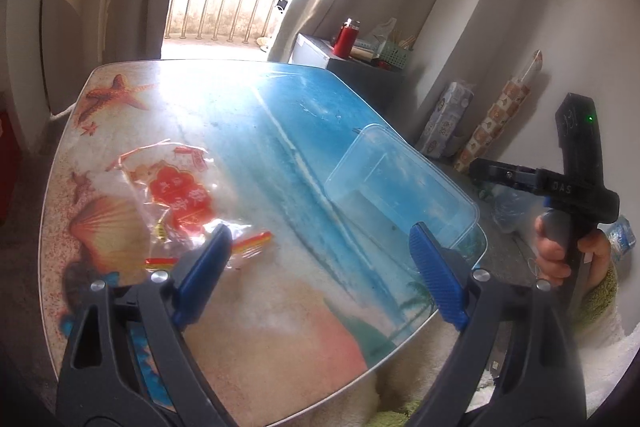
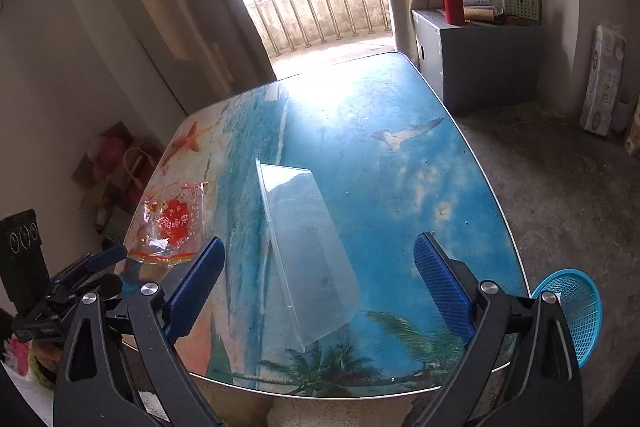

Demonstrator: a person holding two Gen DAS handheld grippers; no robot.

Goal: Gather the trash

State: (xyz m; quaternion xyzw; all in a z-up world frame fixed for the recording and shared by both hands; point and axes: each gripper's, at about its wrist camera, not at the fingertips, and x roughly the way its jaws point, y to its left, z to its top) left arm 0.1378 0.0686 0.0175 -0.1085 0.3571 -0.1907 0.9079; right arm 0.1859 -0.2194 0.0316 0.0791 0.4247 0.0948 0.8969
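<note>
Left gripper (image 1: 320,267) angled down over beach-print table (image 1: 280,115), jaws wide, empty, right gripper (image 2: 320,275) likewise above clear container (image 2: 308,247), "DAS" on right handle, wrapper (image 1: 176,195) script unreadable.

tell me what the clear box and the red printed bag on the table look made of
Clear box: seems thin rigid plastic, glossy; the table print shows through it. Red printed bag: looks like thin crinkly plastic film, transparent with red print, creased and shiny.

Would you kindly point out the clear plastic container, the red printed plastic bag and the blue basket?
clear plastic container (image 2: 308,247): right wrist view, middle of its transparent body.
red printed plastic bag (image 1: 176,195): left wrist view, on the red print.
blue basket (image 2: 580,311): right wrist view, mesh inside.
</note>
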